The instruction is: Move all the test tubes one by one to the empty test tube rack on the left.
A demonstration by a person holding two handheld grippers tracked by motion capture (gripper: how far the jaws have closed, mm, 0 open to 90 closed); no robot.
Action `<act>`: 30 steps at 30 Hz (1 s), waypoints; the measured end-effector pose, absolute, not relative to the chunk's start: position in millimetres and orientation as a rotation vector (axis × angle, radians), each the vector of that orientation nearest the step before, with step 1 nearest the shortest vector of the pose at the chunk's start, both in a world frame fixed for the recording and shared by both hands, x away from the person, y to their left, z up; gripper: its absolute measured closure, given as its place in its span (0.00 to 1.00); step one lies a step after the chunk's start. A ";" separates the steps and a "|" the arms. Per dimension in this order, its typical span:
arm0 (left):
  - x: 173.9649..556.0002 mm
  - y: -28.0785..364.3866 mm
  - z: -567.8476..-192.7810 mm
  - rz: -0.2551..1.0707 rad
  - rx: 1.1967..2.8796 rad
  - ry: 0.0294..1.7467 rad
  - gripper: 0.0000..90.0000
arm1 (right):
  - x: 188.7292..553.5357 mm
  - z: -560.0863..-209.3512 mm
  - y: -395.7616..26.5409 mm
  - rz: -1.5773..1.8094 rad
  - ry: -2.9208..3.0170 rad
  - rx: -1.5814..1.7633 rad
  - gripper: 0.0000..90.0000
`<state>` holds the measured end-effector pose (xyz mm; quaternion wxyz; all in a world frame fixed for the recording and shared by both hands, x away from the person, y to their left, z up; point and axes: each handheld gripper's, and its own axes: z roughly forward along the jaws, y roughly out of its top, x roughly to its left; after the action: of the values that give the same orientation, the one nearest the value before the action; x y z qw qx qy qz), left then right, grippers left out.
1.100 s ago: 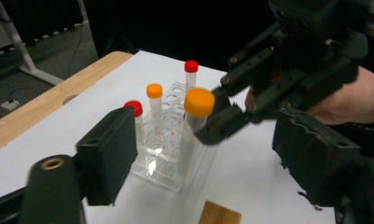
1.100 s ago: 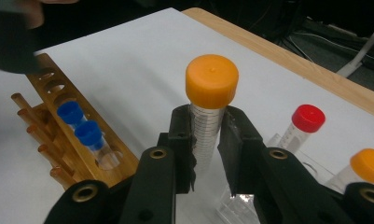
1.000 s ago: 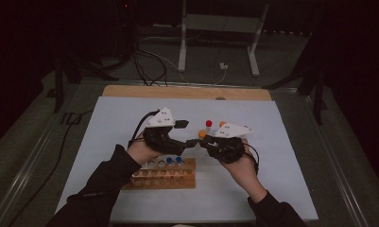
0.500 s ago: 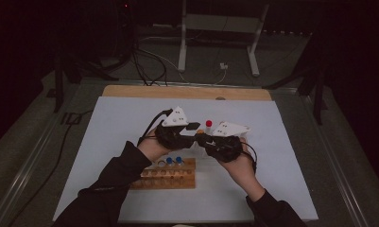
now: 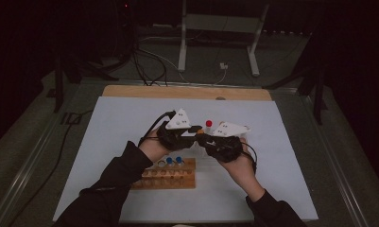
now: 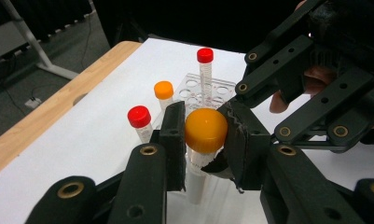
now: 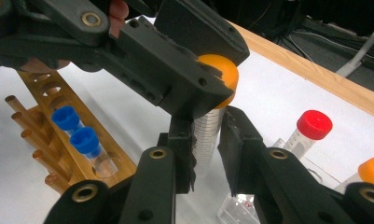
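Observation:
A clear tube with an orange cap is held upright above the white mat between both grippers. My left gripper has just been closing, and its pads now press on the cap from both sides. My right gripper is shut on the tube's clear body below the cap. In the right gripper view, the left gripper reaches in from above over the orange cap. In the high view, the left gripper and right gripper meet tip to tip at mid-table.
A clear plastic rack behind holds a tall red-capped tube; an orange-capped tube and another red-capped tube stand near it. A wooden rack with two blue-capped tubes lies near the person.
The left gripper moved right to meet the right gripper and closed its jaws on the orange cap. The right gripper stayed put with the tube.

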<state>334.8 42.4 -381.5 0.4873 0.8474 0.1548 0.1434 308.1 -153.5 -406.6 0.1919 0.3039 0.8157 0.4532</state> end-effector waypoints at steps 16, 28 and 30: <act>335.3 78.7 -355.0 0.434 2.010 0.442 0.80 | 311.1 -400.7 -169.0 1.340 2.219 0.895 0.51; 321.1 120.2 -346.7 0.472 1.989 0.509 0.80 | 309.1 -396.0 -171.1 1.322 2.132 0.943 0.15; 317.1 125.8 -346.5 0.483 1.991 0.514 0.80 | 310.0 -396.6 -171.2 1.318 2.131 0.961 0.10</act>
<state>317.1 125.8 -346.5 0.4923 0.8205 0.2117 0.1992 310.0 -171.2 -396.6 0.2272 0.3487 0.7733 0.4783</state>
